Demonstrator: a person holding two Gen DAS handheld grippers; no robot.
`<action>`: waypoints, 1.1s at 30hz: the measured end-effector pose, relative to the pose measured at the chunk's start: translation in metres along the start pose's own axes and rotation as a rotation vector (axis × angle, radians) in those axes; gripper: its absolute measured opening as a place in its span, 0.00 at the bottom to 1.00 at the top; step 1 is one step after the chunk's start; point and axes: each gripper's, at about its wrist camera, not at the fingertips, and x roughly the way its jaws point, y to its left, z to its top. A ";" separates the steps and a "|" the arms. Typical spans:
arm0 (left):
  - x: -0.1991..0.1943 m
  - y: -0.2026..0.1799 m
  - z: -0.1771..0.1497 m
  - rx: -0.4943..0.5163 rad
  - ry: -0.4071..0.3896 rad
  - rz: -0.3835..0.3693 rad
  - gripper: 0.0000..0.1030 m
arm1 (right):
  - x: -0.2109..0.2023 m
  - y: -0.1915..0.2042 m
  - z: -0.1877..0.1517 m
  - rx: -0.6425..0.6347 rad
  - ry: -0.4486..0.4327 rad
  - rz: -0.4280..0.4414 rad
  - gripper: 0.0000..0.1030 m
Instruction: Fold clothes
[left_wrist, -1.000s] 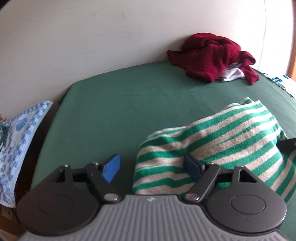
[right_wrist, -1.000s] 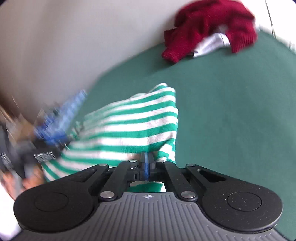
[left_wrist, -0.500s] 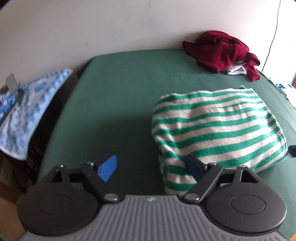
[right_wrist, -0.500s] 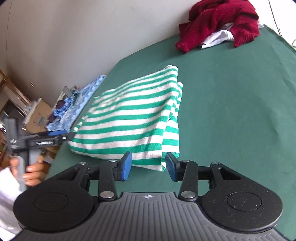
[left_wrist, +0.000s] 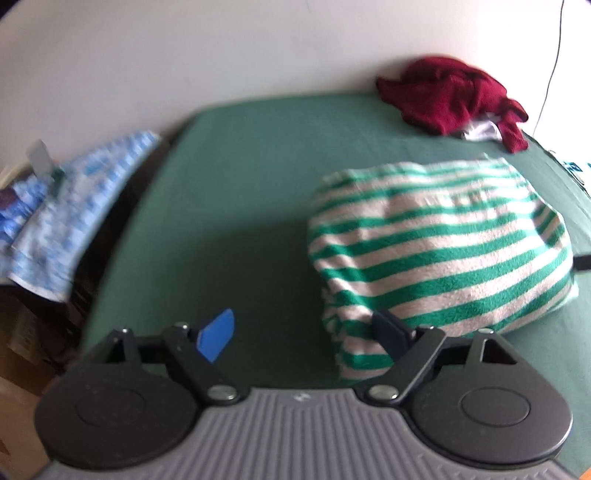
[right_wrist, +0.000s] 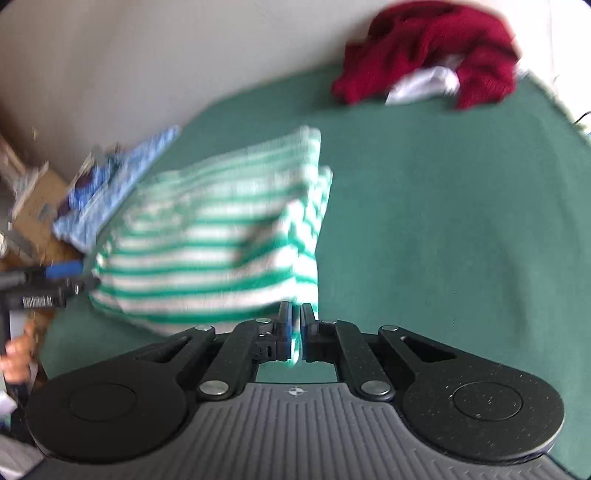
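On the green counter (left_wrist: 258, 192), a folded green-and-white striped towel (left_wrist: 439, 243) lies toward 3 o'clock in the left wrist view, resting as a thick bundle with its stripes running across. In the right wrist view the same towel (right_wrist: 221, 236) sits at about 10 o'clock and is motion-blurred.

The right gripper (right_wrist: 295, 332) is nearly closed, its two fingers pinching the near corner of the towel; a strip of striped fabric shows in the narrow gap between them.

The left gripper (left_wrist: 306, 332) is wide open and grasps nothing. Its right finger (left_wrist: 388, 328) touches the near left edge of the towel; its left finger, blue-padded, stands apart over bare counter. In the right wrist view this gripper (right_wrist: 70, 277) appears at 9 o'clock, just beside the towel's left edge, with a person's hand (right_wrist: 18, 354) on its handle.

A crumpled dark red garment (left_wrist: 450, 96) lies at the far edge of the counter near the wall at 1 o'clock, well apart from the towel, with a white cloth (right_wrist: 424, 83) tucked under it. A blue-and-white patterned cloth (left_wrist: 74, 206) lies off the counter's left side at 9 o'clock.
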 end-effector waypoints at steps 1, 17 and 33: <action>-0.009 0.001 0.002 0.008 -0.027 0.022 0.77 | -0.010 0.002 0.004 -0.006 -0.039 -0.028 0.16; 0.039 -0.020 -0.010 -0.055 -0.019 -0.161 0.61 | 0.063 -0.030 0.007 0.256 -0.081 0.139 0.00; 0.027 0.016 0.002 -0.163 0.041 -0.181 0.61 | 0.031 0.002 -0.014 0.131 0.021 0.050 0.11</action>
